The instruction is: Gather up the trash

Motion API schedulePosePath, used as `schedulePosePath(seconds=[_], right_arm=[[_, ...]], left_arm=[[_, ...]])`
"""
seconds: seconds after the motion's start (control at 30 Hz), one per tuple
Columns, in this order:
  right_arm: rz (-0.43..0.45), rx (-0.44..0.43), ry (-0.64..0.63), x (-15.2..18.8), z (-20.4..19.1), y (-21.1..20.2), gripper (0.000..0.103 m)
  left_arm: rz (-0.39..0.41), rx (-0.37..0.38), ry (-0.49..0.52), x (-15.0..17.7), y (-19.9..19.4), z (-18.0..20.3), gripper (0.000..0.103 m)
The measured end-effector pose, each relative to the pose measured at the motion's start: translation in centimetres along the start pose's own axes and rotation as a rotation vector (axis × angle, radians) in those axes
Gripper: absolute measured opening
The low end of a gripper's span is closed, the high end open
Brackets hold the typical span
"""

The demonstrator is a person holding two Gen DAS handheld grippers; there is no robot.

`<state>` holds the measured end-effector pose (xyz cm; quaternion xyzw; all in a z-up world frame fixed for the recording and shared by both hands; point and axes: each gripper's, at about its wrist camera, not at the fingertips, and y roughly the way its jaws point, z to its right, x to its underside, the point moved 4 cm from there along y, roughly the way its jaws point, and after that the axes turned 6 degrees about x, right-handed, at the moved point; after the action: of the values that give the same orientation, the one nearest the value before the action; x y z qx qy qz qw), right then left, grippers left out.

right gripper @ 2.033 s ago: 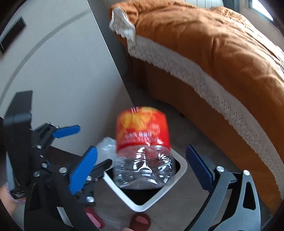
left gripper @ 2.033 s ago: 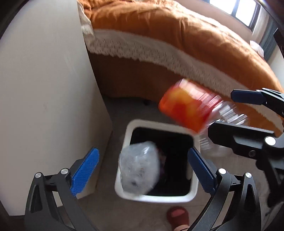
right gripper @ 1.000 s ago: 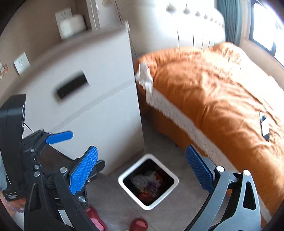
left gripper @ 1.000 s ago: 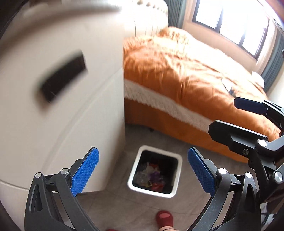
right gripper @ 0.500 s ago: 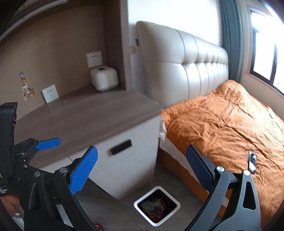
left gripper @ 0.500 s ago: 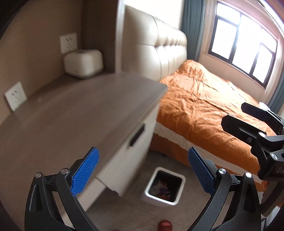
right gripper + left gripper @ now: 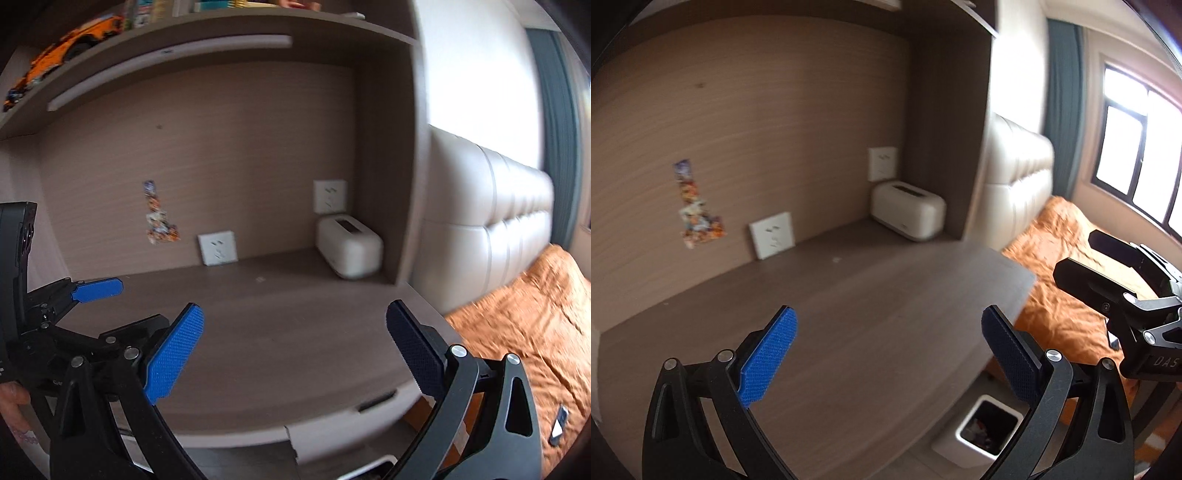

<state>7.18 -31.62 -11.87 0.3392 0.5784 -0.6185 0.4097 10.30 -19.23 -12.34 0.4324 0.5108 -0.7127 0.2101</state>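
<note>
Left gripper (image 7: pixel 886 354): fingers apart, nothing held. Right gripper (image 7: pixel 295 350): fingers apart, nothing held. Trash bin (image 7: pixel 979 426): lower right of frame, on floor beside desk (image 7: pixel 868 314), trash inside. Step: seeking next item; none visible on desk. Next: scan elsewhere.

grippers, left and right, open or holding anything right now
Left gripper: open, nothing between its fingers.
Right gripper: open, nothing between its fingers.
</note>
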Motion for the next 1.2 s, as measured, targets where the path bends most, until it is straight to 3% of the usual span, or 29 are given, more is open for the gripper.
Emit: schedulePosePath(seconds=[0.23, 0.4, 0.63, 0.9, 1.2], right_arm=[[0.053, -0.125, -0.043, -4.5, -8.1, 1.8, 0.099], [0.102, -0.145, -0.061, -6.9, -11.7, 2.1, 0.099], [0.139, -0.146, -0.058, -8.5, -13.7, 2.5, 0.099], [0.153, -0.109, -0.066, -9.5, -14.2, 3.1, 0.099], [0.176, -0.084, -0.079, -10.4, -14.3, 3.1, 0.099]], left_arm=[[0.063, -0.144, -0.075, -2.2, -4.4, -7.4, 0.098], [0.081, -0.208, -0.078, -3.2, -6.3, -11.1, 0.098], [0.094, -0.180, -0.093, -4.7, -7.9, -13.8, 0.098], [0.092, -0.151, -0.045, -5.7, -7.2, -13.9, 0.098], [0.096, -0.169, -0.039, -6.8, -6.7, -14.4, 0.098]])
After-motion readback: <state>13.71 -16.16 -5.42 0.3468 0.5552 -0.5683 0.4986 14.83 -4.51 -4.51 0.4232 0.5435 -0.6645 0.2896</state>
